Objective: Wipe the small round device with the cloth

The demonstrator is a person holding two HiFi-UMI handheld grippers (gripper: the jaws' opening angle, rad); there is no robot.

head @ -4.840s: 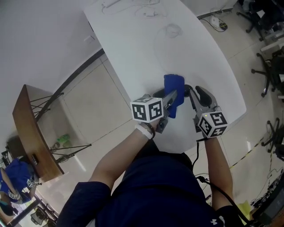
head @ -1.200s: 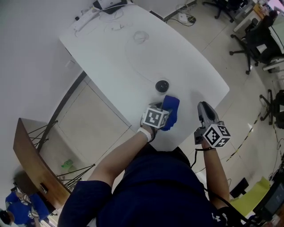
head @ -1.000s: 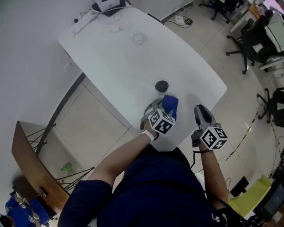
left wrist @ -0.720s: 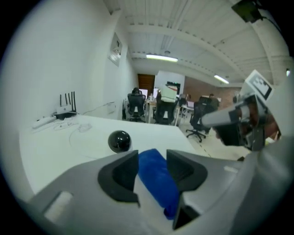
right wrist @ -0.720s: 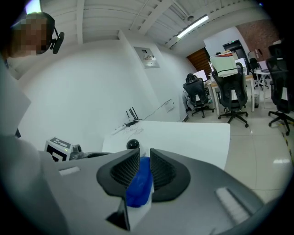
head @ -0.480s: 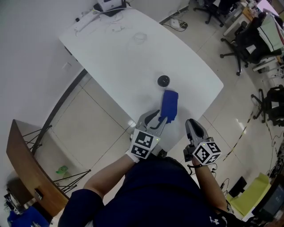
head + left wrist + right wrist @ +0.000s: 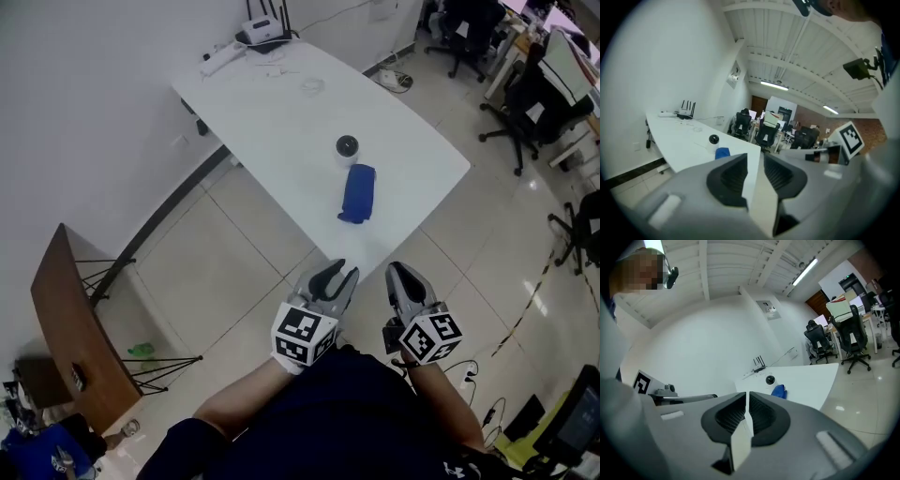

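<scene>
table [image 7: 281,103]: ahead of me, stretching away along the wall
small round device [image 7: 347,145]: on the table, toward my right edge
cloth [image 7: 357,193]: on the table, just nearer me than the device
router [image 7: 265,36]: at the table's far end
office chairs [image 7: 553,89]: right of the table

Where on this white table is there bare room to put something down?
Bare: the stretch between the blue cloth and the right edge of the table, the middle between the cables and the small round device, and the near corner. Crowded: the far end, by the router.
</scene>
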